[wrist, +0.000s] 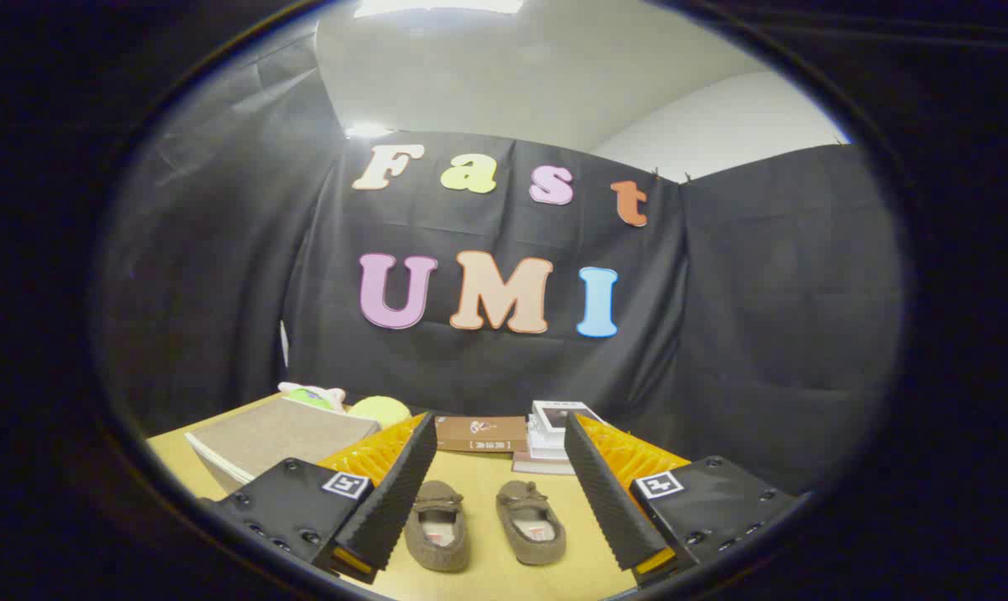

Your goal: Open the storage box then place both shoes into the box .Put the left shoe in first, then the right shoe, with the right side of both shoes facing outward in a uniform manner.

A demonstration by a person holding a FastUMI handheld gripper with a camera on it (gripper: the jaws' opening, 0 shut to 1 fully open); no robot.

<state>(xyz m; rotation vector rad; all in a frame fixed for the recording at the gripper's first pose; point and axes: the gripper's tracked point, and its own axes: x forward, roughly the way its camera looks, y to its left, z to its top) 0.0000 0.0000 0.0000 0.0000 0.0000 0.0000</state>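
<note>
Half of the storage box [282, 434] at the table's [487, 488] far-left corner is cut off behind my left finger, lid down. Two shoes [487, 522] lie side by side between my gripper's [497, 488] wide-apart, empty fingers, toes toward the books [516, 434] at the far edge.

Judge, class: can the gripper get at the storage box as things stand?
Probably yes. The gripper is open and holds nothing; the storage box sits on the table beyond its one finger, lid shut, with nothing in front of it.
</note>
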